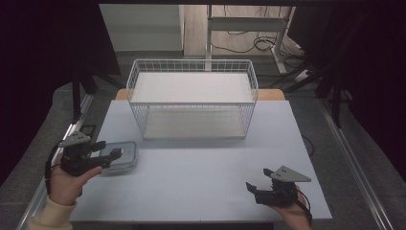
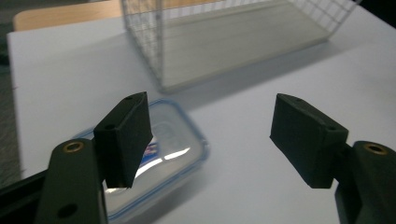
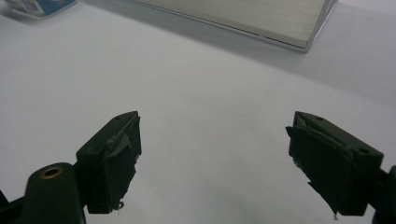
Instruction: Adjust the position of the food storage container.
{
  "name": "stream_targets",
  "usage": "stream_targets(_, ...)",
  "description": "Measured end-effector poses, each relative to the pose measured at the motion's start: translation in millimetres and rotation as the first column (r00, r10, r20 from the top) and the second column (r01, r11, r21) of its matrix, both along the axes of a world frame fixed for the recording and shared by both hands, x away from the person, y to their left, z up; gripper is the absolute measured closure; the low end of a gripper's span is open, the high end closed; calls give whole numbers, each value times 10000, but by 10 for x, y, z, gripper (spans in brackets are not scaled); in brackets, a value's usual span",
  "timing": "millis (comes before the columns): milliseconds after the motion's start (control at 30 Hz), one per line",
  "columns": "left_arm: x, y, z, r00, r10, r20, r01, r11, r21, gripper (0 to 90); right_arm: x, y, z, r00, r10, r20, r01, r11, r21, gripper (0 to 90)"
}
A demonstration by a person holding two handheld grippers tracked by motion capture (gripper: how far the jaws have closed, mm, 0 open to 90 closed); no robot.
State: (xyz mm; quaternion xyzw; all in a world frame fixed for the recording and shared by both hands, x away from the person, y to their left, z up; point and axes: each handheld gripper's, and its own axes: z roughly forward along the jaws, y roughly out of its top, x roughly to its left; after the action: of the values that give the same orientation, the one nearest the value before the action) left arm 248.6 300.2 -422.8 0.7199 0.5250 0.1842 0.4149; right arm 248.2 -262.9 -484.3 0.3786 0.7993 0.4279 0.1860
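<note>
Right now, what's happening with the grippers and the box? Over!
Left hand-held gripper open above lidded container. Right hand-held gripper open, empty. Wire basket behind; nothing blocking.

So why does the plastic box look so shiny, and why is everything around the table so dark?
In the left gripper view, the plastic box has a bright streak of light bouncing off its clear lid, and the wire basket behind looks a bit soft. In the high view, light falls on the white table while the room around stays almost black. In the right gripper view, the basket casts a soft grey shadow.
</note>
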Motion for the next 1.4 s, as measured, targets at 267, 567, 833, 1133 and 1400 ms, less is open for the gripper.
stream_targets(267, 46, 276, -43, 9976, 565, -407, -561, 9984, 123, 334, 7, -13, 8, 9999, -110, 7, 110, 9999, -89, 173)
stream_targets(567, 162, 534, -218, 9876, 1093, -1130, -1037, 9932, 536, 721, 19, -32, 1, 9999, -165, -41, 164, 9997, -162, 173)
stream_targets(833, 366, 730, -514, 9637, 1372, -2292, -1196, 9888, 892, 896, 27, -24, -20, 9997, -192, -117, 188, 9995, -270, 173)
stream_targets(1133, 479, 783, -716, 9456, 1551, -2858, -1246, 9847, 1221, 897, 40, -27, -29, 9996, -228, -190, 221, 9991, -357, 173)
stream_targets(1400, 579, 712, -831, 9421, 1236, -3118, -934, 9895, 1100, 897, 39, -25, -36, 9996, -221, -176, 212, 9987, -458, 174)
